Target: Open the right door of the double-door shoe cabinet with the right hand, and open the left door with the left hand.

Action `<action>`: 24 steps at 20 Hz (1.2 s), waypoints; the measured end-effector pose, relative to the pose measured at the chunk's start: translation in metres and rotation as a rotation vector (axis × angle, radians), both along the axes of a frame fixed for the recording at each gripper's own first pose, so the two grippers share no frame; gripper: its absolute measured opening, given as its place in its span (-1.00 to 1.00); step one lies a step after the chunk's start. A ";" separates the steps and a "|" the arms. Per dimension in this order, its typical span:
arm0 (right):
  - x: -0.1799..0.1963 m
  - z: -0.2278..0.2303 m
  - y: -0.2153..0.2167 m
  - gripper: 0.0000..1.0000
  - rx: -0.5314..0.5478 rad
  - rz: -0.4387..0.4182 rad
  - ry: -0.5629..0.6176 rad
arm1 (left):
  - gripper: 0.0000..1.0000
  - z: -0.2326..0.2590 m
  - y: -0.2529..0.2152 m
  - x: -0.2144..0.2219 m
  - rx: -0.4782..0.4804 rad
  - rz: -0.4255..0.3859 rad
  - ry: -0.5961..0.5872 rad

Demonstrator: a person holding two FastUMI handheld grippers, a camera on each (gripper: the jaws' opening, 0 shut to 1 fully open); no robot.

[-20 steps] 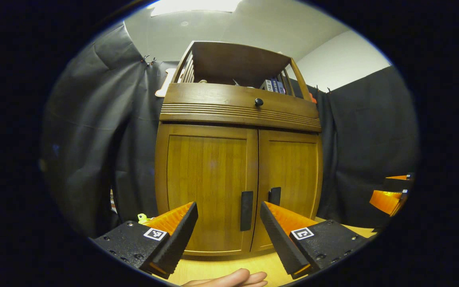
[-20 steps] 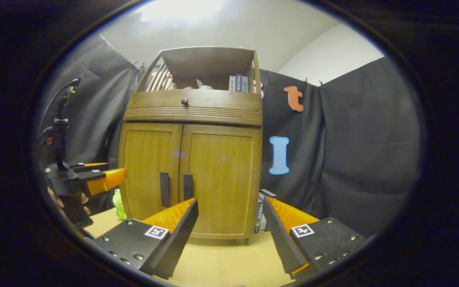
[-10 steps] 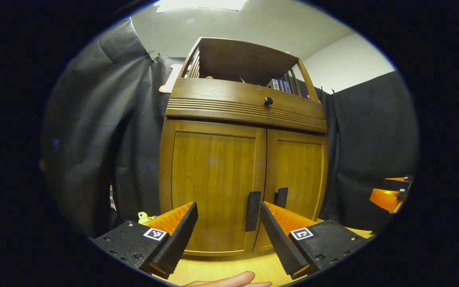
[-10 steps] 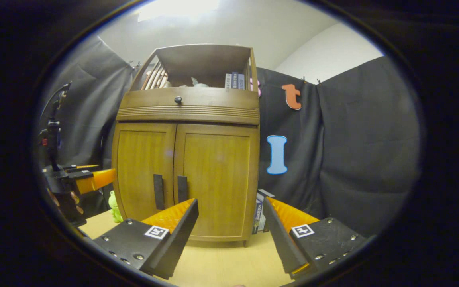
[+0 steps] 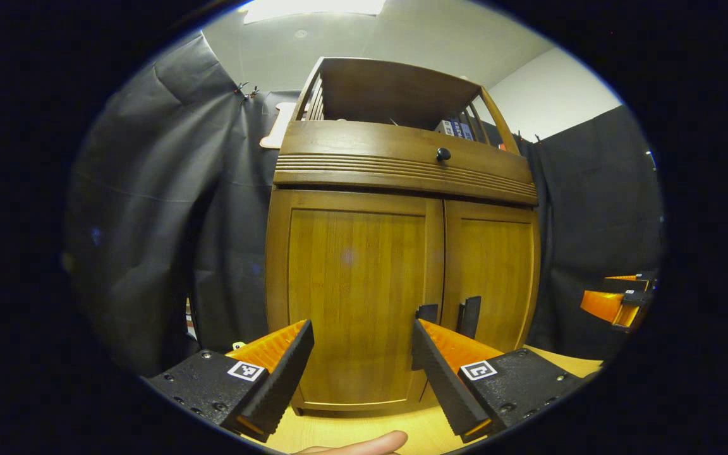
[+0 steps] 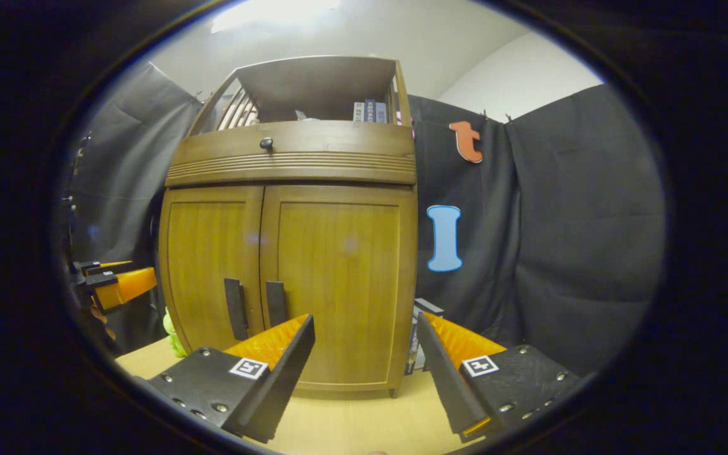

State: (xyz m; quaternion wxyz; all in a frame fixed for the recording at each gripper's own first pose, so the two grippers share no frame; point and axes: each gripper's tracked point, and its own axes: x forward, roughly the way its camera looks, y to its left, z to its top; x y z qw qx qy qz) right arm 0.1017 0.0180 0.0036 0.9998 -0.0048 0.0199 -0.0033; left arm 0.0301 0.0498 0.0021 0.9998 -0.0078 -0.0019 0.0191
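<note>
The wooden shoe cabinet (image 5: 402, 164) stands in front of me with both doors shut. In the left gripper view the left door (image 5: 357, 284) is straight ahead, and its dark handle (image 5: 428, 312) peeks out just above one fingertip of my left gripper (image 5: 362, 366), which is open and empty. The right door (image 6: 339, 265) and its dark handle (image 6: 275, 302) show in the right gripper view, the handle up-left of my open, empty right gripper (image 6: 364, 366). Both grippers are short of the doors and touch nothing.
The cabinet stands on a light wooden tabletop (image 6: 351, 423). A drawer with a black knob (image 5: 443, 153) sits above the doors, with books on the open shelf over it. A green toy (image 6: 171, 328) lies left of the cabinet, books (image 6: 416, 341) right of it. A fingertip (image 5: 364, 444) shows below.
Both grippers have come closer to the cabinet, which looks larger now. It has slid right in the left gripper view and left in the right gripper view. Both doors have stayed shut.
</note>
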 end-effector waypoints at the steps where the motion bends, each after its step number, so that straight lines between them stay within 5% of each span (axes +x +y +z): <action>1: 0.010 -0.001 0.003 0.92 -0.012 0.010 0.002 | 0.89 -0.002 0.004 0.003 -0.002 0.001 0.005; 8: 0.076 -0.026 0.042 0.92 -0.039 0.071 0.021 | 0.90 -0.012 0.021 0.019 -0.042 0.027 0.045; 18: 0.134 -0.064 0.101 0.92 0.057 0.160 0.048 | 0.90 -0.007 0.020 0.020 -0.017 0.017 0.027; 22: 0.140 -0.067 0.121 0.91 0.235 0.229 0.057 | 0.90 -0.015 0.019 0.026 -0.010 0.006 0.054; 24: 0.139 -0.067 0.116 0.89 0.240 0.230 0.053 | 0.90 -0.017 0.024 0.030 -0.005 0.024 0.064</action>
